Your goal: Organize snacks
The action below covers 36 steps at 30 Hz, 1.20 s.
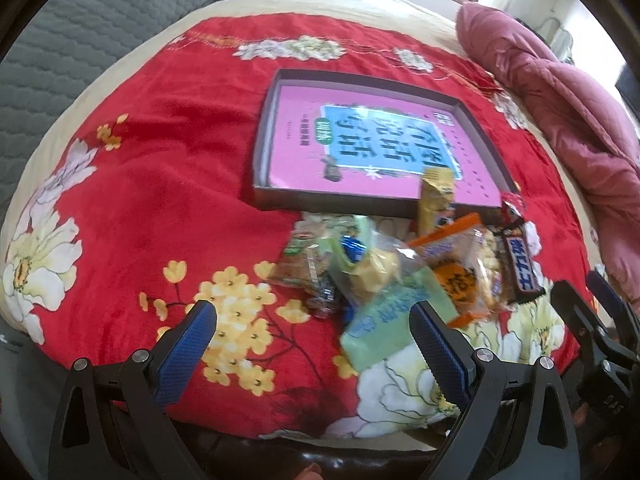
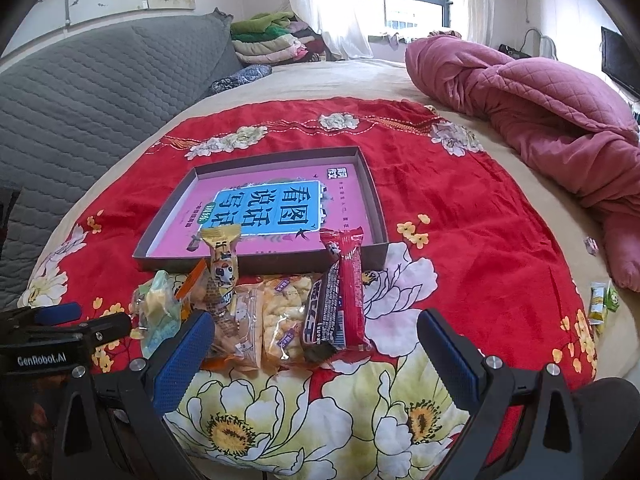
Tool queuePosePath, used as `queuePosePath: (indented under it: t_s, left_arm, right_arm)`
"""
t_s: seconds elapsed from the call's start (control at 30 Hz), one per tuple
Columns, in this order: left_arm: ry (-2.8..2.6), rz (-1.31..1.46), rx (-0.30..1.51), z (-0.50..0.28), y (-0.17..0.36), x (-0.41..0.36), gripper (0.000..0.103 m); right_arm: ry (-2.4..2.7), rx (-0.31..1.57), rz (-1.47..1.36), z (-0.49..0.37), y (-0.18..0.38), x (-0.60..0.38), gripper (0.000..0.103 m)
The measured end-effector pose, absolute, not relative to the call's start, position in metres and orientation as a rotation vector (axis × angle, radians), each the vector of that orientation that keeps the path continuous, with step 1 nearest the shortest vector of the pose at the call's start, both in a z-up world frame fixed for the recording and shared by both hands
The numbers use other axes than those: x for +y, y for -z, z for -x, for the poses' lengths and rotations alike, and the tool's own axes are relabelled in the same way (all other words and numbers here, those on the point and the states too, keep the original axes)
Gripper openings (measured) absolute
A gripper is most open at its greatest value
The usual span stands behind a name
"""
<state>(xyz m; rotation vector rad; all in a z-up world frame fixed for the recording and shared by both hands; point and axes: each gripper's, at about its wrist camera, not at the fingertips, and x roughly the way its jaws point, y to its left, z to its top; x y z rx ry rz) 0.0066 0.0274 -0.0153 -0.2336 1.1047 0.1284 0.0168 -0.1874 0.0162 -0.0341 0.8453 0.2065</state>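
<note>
both the left gripper (image 1: 314,330) and the right gripper (image 2: 316,338) are wide open and empty above the snack packets (image 2: 276,312) heaped on the bed before the shallow box (image 2: 376,196), light, crinkly and slippery, probably best pinched across a firm middle.

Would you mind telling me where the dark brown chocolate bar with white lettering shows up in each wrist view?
Left wrist view: the dark brown chocolate bar lies right of centre, at the right edge of the snack pile.
Right wrist view: it lies just below centre, against a red wrapped bar.
Shared landmark: the shallow grey box with the pink book cover, just beyond the pile.
</note>
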Motion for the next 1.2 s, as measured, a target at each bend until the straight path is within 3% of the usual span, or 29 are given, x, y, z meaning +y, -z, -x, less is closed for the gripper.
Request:
queuePosePath:
  t_s: [1.2]
  left_arm:
    - [-0.031, 0.347, 1.183, -0.045, 0.064, 0.080, 0.097]
  right_arm:
    - [-0.183, 0.928, 0.024, -0.037, 0.008, -0.195, 0.102]
